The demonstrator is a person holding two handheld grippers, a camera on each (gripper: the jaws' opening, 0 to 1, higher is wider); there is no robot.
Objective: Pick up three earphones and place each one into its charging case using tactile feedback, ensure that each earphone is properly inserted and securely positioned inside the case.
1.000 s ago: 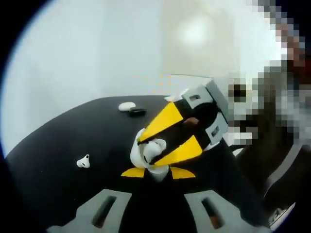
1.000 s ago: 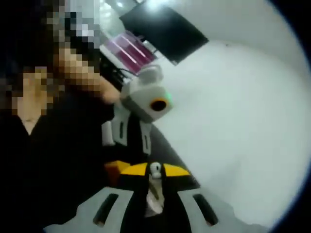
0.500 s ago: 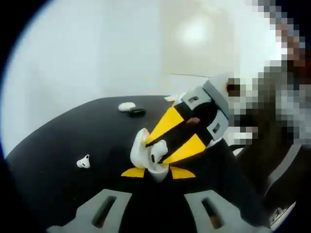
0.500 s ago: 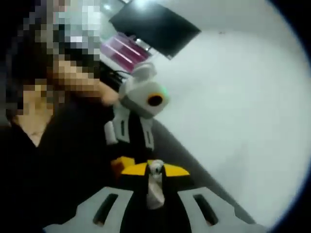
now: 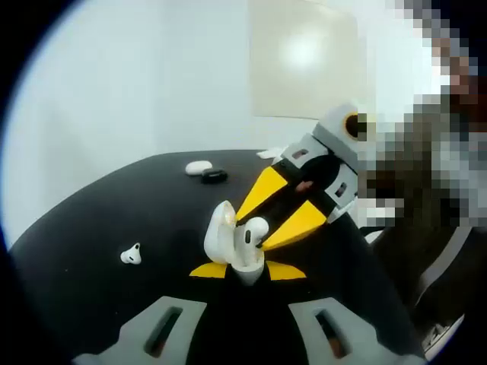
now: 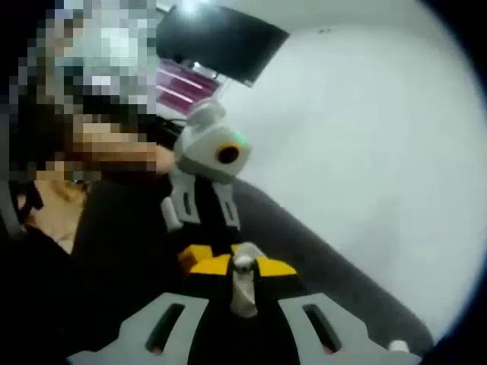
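A white charging case with its lid open stands upright between the yellow tips of my left gripper, which is shut on its base. My right gripper reaches in from the right, shut on a white earphone whose head sits at the case's opening, beside the lid. In the right gripper view the same earphone stands stem-up between my right gripper and its yellow tips. A loose earphone lies on the black table to the left.
At the far side of the table lie another white case and a small black case. A white wall rises behind the table. A person in dark clothing stands close on the right of the left gripper view.
My right gripper has swung a little right and upward, and the earphone has moved from in front of the case to its opening. The left gripper and the case stay put.
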